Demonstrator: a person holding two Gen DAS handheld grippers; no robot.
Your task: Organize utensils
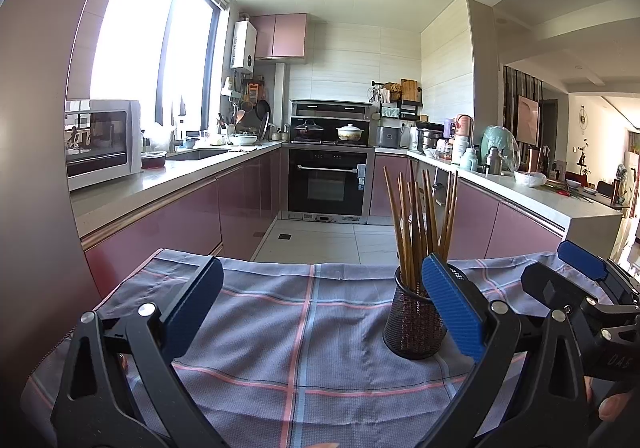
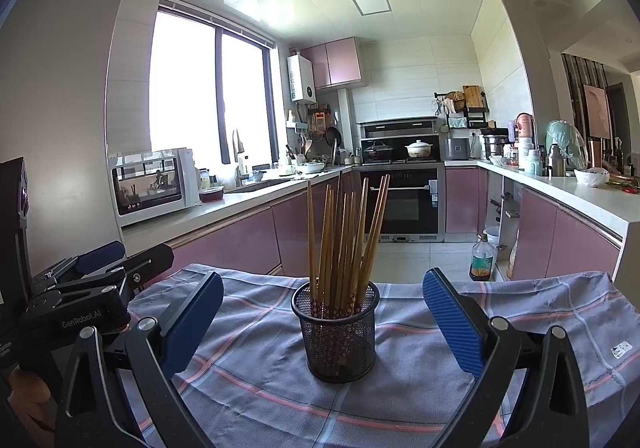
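Writing: your left gripper's body reads "GenRobot.AI" in the right view; your right one shows "DAS" in the left view. The fridge stickers are too small to read.
Left gripper: jaws wide, empty, over the cloth.
Holder: black mesh cup standing upright on the checked cloth, in line between your right gripper's fingers.
Chopsticks: a brown bundle standing in the holder, tips fanned upward.
Right gripper: jaws wide, empty, short of the holder.
Around: microwave left, oven beyond, oil bottle on the floor right.
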